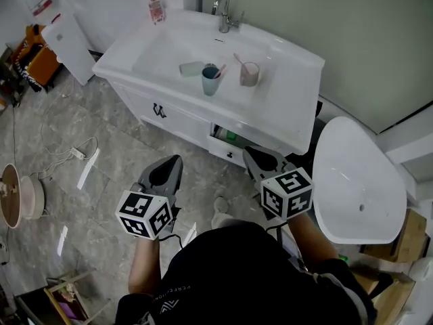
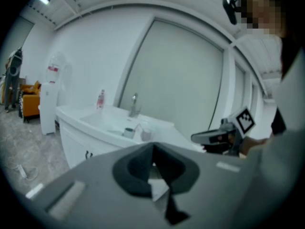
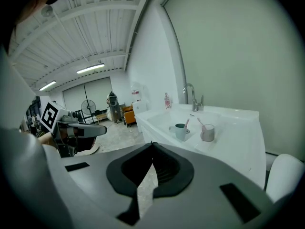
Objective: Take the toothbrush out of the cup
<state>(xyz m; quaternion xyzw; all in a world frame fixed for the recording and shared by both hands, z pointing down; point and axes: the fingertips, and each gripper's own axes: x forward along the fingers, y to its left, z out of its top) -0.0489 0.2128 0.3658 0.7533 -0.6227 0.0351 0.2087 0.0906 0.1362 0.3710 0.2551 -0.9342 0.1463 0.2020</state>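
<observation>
- The left gripper sits in the lower centre-left of the head view, above the floor tiles. Its jaws are together at the tips and nothing is between them.
- The right gripper sits in the lower centre-right of the head view, just in front of the cabinet. Its jaws are also together at the tips, with nothing between them (only floor shows through the slot below the tips).
- Both grippers are well apart from the washbasin and touch nothing on it.
- The teal cup stands upright in the upper centre of the head view, inside the basin bowl. A pink toothbrush stands in it, leaning toward the right of the frame.
- The pale pink cup stands upright just to the right of the teal cup, on the flat basin top. A second toothbrush stands in it, leaning toward the left of the frame.
- A pale green container lies on its side in the bowl, just left of the teal cup.
- The chrome tap stands at the far edge of the basin, near the top of the frame.
- A pink bottle stands at the basin's upper left corner.
- A white oval fixture occupies the right of the head view, beside the right gripper.
</observation>
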